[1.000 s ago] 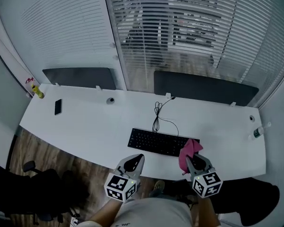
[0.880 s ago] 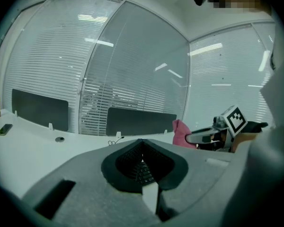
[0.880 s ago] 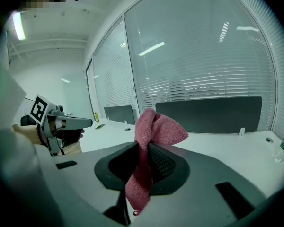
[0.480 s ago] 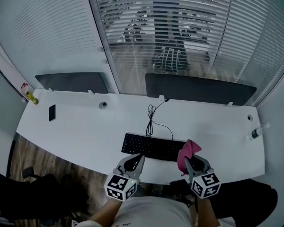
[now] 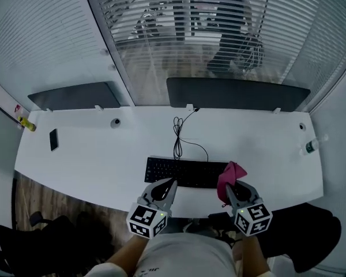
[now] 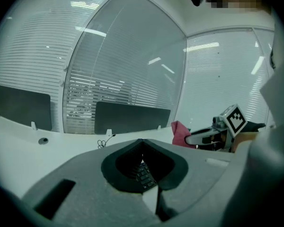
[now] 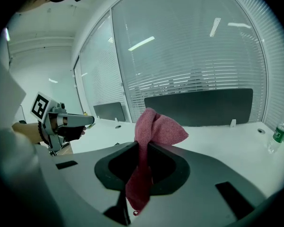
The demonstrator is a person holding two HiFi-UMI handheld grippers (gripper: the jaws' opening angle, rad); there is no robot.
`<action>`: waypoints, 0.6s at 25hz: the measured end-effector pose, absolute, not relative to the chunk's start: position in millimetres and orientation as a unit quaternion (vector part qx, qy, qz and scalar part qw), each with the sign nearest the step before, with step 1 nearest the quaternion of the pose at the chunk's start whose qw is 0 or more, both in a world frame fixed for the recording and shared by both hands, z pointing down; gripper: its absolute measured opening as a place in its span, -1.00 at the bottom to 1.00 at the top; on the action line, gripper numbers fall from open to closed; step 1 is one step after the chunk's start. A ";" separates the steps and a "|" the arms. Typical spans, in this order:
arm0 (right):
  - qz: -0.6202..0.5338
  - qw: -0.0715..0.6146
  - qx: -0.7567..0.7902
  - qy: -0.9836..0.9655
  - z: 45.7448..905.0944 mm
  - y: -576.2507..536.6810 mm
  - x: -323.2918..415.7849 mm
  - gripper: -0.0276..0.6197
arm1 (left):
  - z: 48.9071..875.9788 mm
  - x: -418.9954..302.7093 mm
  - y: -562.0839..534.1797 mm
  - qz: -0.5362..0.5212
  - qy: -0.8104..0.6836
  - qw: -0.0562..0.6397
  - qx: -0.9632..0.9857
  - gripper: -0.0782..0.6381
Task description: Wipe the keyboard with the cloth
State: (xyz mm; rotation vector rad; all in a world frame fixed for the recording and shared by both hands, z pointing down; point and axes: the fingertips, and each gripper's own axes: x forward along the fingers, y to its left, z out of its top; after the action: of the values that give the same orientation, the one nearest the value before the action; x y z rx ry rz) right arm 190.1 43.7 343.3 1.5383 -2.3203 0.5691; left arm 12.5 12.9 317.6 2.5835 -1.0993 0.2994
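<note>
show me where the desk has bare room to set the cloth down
Widest bare patch: desk between the phone and the keyboard. Another lies between the cloth and the bottle. Crowded in the middle: keyboard, its cable, the left gripper and right gripper at the front edge.

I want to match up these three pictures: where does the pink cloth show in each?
Head view: cloth lower right, held in the right tool.
Left gripper view: right of centre.
Right gripper view: dead centre, pinched between the jaws.
Shared landmark: the wide dark panel.
</note>
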 end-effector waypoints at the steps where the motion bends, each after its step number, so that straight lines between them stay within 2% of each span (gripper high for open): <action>1: 0.201 0.150 0.539 -0.804 344.2 42.8 191.7 -0.74 | 318.4 13.1 10.3 0.108 -0.380 0.160 0.905 -0.75; 15: 0.244 0.181 0.585 -0.753 389.6 20.6 241.9 -0.74 | 359.7 39.2 -28.5 0.144 -0.332 0.181 0.915 -0.75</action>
State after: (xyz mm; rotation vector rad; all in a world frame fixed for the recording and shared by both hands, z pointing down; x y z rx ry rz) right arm 241.9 20.6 389.6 1.6513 -2.1257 0.6883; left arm 39.2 -28.5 359.7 2.5840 -0.9364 0.4053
